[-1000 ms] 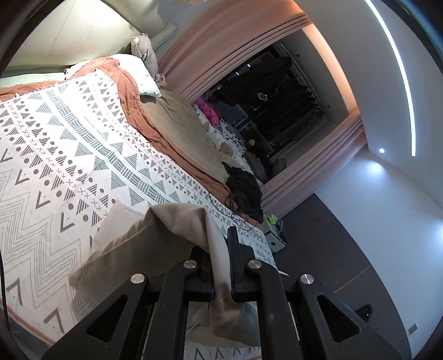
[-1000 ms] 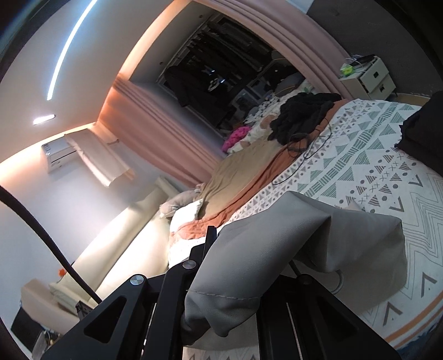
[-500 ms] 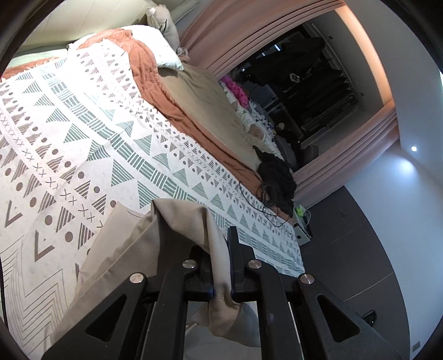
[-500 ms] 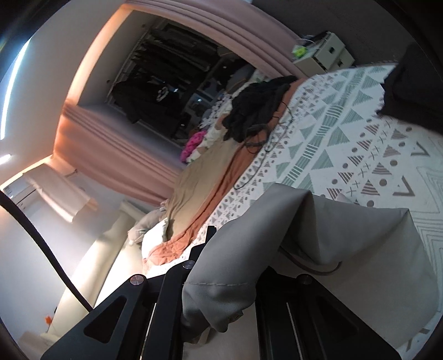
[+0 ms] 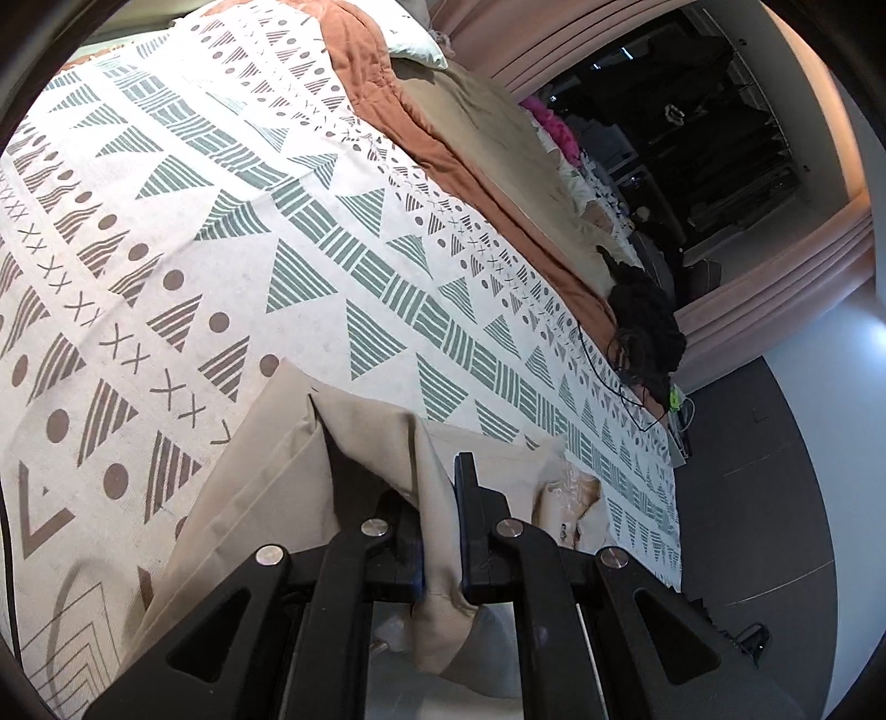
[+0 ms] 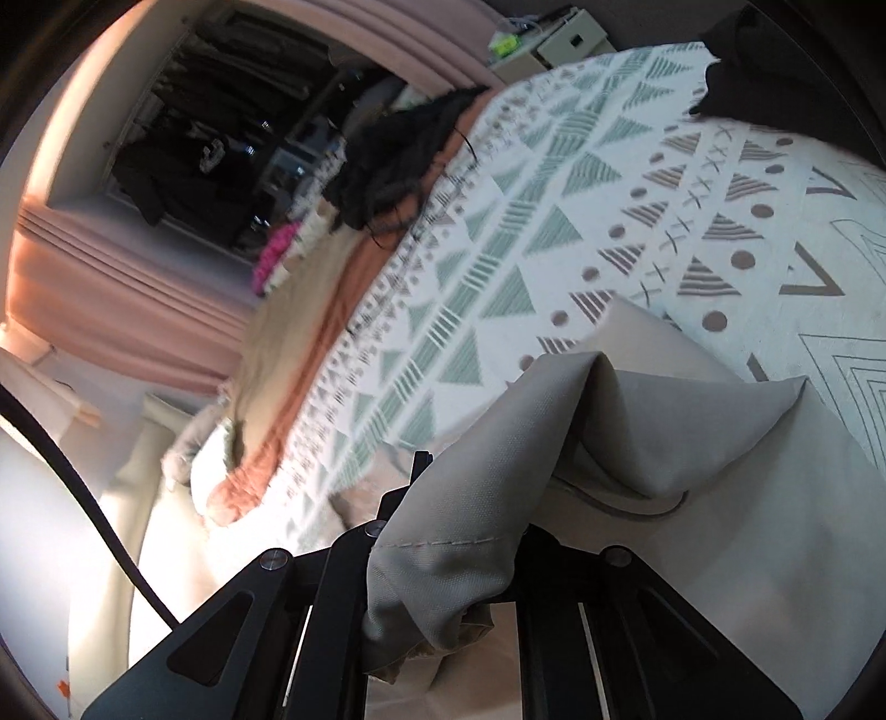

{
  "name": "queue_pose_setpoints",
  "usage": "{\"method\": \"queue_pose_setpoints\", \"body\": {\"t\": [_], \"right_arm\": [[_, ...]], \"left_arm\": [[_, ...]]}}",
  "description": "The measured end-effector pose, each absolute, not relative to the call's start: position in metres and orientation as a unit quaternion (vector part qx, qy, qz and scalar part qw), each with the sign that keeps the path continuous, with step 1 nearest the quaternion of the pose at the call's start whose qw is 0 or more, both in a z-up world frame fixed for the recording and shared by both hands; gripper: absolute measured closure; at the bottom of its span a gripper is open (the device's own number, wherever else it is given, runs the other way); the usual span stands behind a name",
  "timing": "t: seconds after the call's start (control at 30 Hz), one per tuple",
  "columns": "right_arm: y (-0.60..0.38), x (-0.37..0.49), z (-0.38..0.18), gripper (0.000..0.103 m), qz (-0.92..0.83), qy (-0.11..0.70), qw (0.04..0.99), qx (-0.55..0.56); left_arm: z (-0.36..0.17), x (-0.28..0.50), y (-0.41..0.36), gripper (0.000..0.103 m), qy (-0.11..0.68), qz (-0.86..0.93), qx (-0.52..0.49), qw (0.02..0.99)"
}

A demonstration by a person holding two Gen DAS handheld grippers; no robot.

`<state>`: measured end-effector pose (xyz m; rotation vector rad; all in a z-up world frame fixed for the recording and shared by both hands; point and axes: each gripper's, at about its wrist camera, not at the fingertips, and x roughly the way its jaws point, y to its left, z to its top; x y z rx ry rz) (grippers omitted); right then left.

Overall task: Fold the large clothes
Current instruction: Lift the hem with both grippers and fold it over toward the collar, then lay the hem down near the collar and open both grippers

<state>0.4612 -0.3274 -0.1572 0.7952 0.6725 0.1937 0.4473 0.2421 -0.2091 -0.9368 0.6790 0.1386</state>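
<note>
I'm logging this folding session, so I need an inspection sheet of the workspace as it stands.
Surface: bed with patterned bedspread.
Job's things: beige garment, part lying on the bedspread, part lifted.
Clutter: black clothes pile; orange blanket; pillow.
Grippers: left gripper and right gripper each shut on a fold of the garment.
Cables: thin black cable by the black pile.
Surroundings: pink curtains, dark wardrobe.

Patterned bedspread [image 5: 288, 232], pink curtains [image 6: 111, 299], dark closet [image 5: 703, 138], grey floor [image 5: 775, 498].
</note>
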Motion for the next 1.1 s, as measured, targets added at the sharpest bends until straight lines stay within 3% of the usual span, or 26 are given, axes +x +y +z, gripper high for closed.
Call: {"method": "queue_pose_setpoints", "body": {"t": [0.13,0.2,0.27,0.33,0.37,0.4,0.47,1.0,1.1], "right_arm": [[-0.322,0.47,-0.152,0.089,0.071,0.325,0.87,0.365],[-0.318,0.474,-0.15,0.069,0.072,0.323,0.871,0.363],[-0.315,0.474,-0.149,0.008,0.078,0.319,0.872,0.362],[-0.314,0.474,-0.148,0.006,0.084,0.31,0.877,0.357],[-0.311,0.472,-0.146,0.006,0.085,0.309,0.88,0.352],[-0.31,0.471,-0.145,0.006,0.086,0.309,0.881,0.347],[-0.308,0.468,-0.146,0.006,0.089,0.312,0.884,0.337],[-0.226,0.467,-0.135,0.006,0.155,0.341,0.906,0.198],[-0.203,0.466,-0.137,0.012,0.168,0.351,0.907,0.163]], "left_arm": [[-0.225,0.462,0.246,0.093,0.338,0.075,-0.446,0.825],[-0.231,0.468,0.246,0.092,0.35,0.085,-0.446,0.82],[-0.236,0.472,0.245,0.088,0.357,0.09,-0.445,0.816],[-0.238,0.475,0.242,0.073,0.355,0.085,-0.447,0.817],[-0.238,0.476,0.24,0.052,0.351,0.079,-0.448,0.819],[-0.236,0.478,0.237,0.025,0.346,0.07,-0.448,0.821],[-0.23,0.478,0.233,0.011,0.333,0.063,-0.444,0.829],[-0.182,0.417,0.233,0.011,0.326,0.098,-0.377,0.861],[-0.18,0.394,0.24,0.011,0.322,0.109,-0.372,0.864]]}}
